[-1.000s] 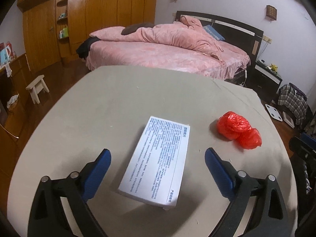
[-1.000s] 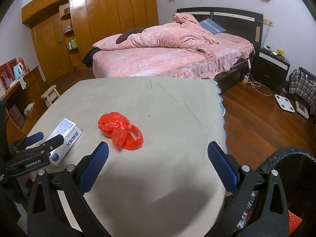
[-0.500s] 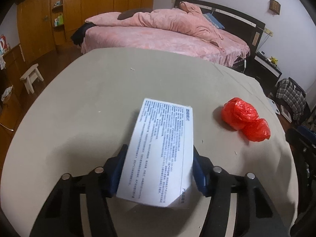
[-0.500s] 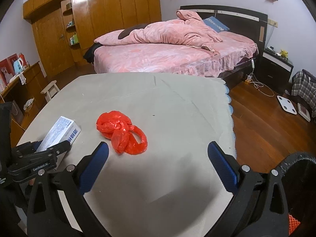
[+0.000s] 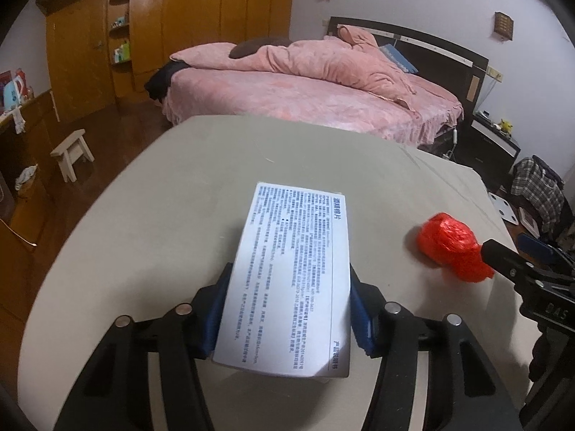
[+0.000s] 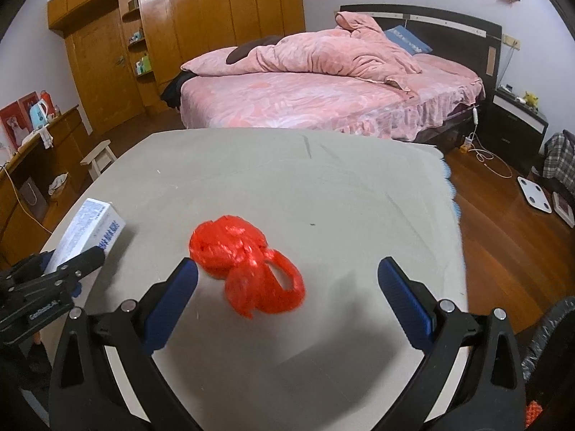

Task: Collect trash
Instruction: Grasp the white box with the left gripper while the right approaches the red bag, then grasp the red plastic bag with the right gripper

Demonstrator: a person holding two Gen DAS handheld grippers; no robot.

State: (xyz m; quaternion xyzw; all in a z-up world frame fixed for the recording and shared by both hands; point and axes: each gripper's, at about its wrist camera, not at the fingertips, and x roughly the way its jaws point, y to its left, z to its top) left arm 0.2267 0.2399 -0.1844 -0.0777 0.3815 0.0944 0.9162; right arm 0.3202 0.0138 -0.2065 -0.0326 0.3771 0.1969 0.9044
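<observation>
Since a second ago the left gripper (image 5: 287, 309) has closed from wide open onto the white box (image 5: 293, 280), its blue pads now pressing both long sides, while the right gripper (image 6: 287, 280) has drawn nearer the red plastic bag (image 6: 248, 265) and stays spread wide, touching nothing. Largest is the table (image 6: 323, 197), covered in a smooth grey-beige cloth with a blue scalloped trim at its right edge; its near edge is cut off by both views. At the lower right corner of the right wrist view, a black bin's rim shows only in part. The flat cardboard box sits near the table's left edge, its top densely printed in small Chinese text too fine to read; its near end hides the gap between the jaws. The crinkled, glossy bag lies knotted in a lump with one loop, near the table's middle, slightly blurred. White lettering on the left gripper's body reads roughly "GenRobot.AI".
</observation>
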